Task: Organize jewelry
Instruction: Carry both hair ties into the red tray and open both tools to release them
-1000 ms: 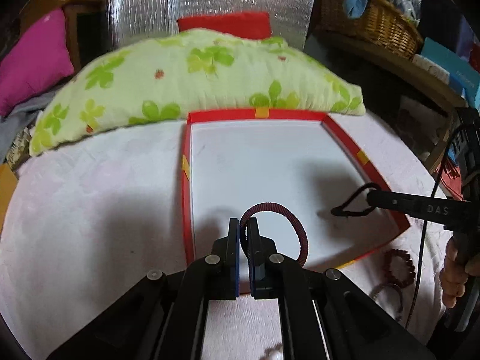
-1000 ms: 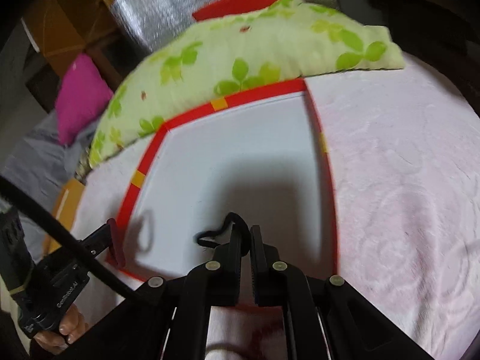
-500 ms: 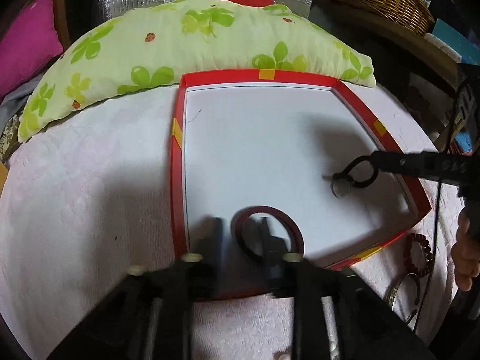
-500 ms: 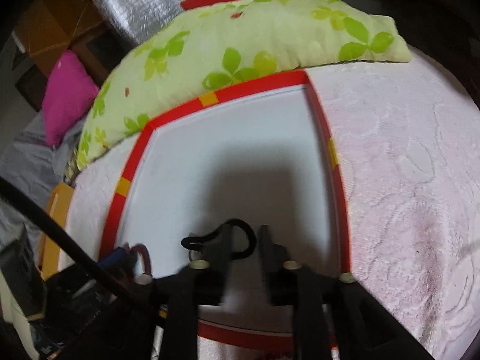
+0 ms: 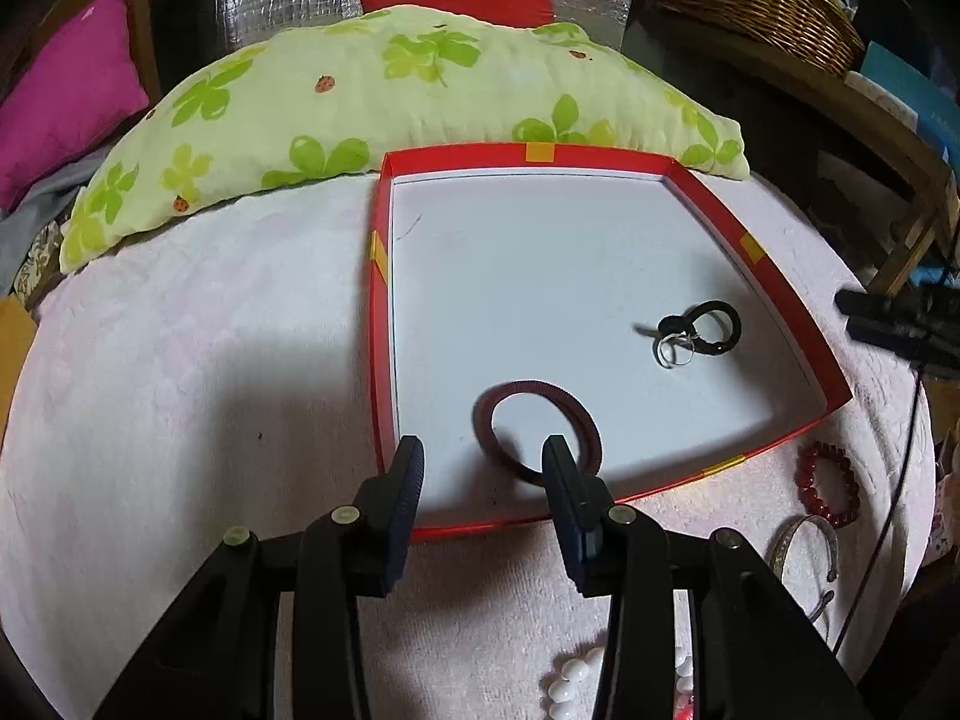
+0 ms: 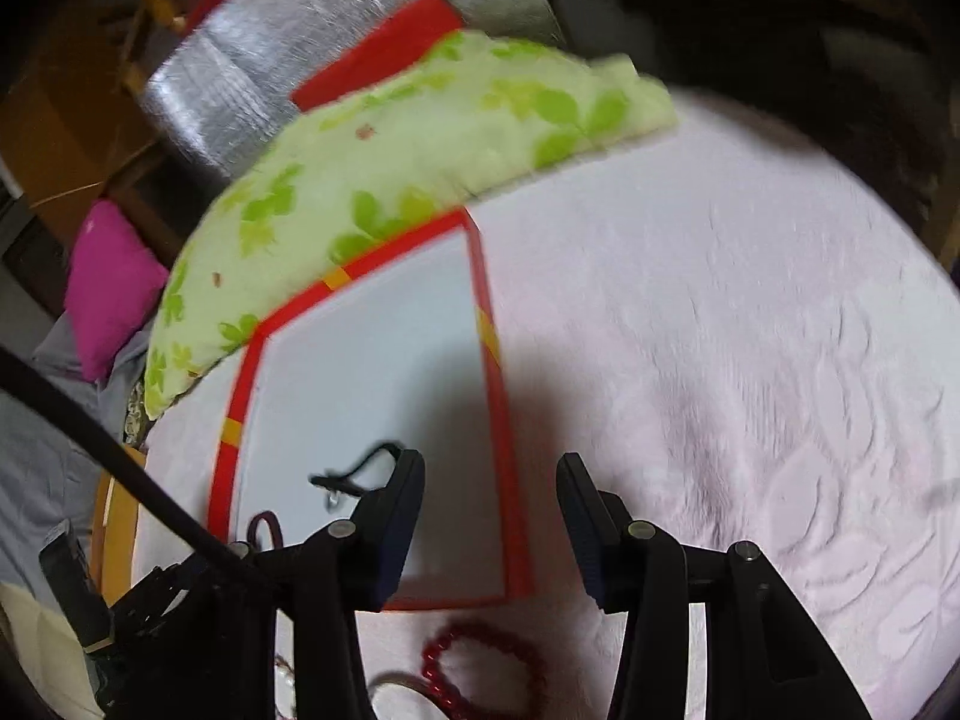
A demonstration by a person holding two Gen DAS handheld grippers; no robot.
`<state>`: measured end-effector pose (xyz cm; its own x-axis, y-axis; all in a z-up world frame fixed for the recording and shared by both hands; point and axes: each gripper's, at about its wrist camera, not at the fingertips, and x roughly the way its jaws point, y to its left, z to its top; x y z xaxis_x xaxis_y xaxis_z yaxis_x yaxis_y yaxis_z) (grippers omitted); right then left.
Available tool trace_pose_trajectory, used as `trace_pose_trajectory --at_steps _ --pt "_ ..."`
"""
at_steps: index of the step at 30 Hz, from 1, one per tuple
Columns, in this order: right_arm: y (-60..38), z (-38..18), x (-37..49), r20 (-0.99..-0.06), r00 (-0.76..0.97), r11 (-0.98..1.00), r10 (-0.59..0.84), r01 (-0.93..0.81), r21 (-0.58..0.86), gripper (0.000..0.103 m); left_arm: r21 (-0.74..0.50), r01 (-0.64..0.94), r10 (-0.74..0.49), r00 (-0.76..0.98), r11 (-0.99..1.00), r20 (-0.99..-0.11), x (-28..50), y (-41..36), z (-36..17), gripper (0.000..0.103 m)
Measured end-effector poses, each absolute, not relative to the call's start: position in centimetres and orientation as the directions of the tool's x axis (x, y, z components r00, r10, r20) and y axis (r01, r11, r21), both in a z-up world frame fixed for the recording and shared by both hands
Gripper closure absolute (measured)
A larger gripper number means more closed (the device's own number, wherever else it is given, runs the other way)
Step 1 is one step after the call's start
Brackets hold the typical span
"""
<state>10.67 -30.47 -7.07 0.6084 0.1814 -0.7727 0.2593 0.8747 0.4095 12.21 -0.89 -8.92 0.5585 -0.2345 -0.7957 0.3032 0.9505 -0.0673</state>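
Note:
A red-rimmed white tray (image 5: 378, 312) lies on the pale pink cloth. A dark red ring bracelet (image 5: 528, 396) lies in its near part, just ahead of my open, empty left gripper (image 5: 483, 462). A black cord loop with a silver ring (image 5: 699, 333) lies in the tray's right part; it also shows in the right wrist view (image 6: 354, 474). My right gripper (image 6: 489, 480) is open and empty above the tray's right rim (image 6: 498, 396); in the left wrist view it shows at the right edge (image 5: 900, 324).
A red bead bracelet (image 5: 831, 483), a silver bangle (image 5: 807, 546) and white beads (image 5: 567, 681) lie on the cloth near the tray's front right. The red beads also show in the right wrist view (image 6: 480, 660). A green floral pillow (image 5: 360, 102) lies behind the tray.
Both grippers opened and drew back. The left let go of the dark red bracelet and the right let go of the black cord with the ring; both now lie in the tray.

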Motion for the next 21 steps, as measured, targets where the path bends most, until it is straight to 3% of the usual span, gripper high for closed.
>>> trace_pose_trajectory --at_steps 2,5,16,21 --pt "-30.4 -8.6 11.3 -0.800 0.558 0.865 0.219 0.268 0.424 0.079 -0.073 0.302 -0.238 0.557 0.950 -0.795 12.2 -1.1 -9.0 0.061" --pt "-30.1 -9.4 11.8 -0.813 0.536 0.866 0.228 0.270 0.422 0.084 -0.090 0.310 -0.256 0.549 0.947 -0.796 12.0 -1.2 -9.0 0.061" --pt "-29.9 -9.5 12.8 -0.808 0.550 0.878 0.211 0.257 0.404 0.085 -0.115 0.315 -0.277 0.540 0.942 -0.795 11.8 -0.9 -8.5 0.061" --pt "-30.8 -8.6 10.4 -0.802 0.565 0.890 0.194 0.243 0.386 0.085 -0.070 0.342 -0.277 0.606 0.937 -0.746 9.3 0.0 -6.3 0.056"
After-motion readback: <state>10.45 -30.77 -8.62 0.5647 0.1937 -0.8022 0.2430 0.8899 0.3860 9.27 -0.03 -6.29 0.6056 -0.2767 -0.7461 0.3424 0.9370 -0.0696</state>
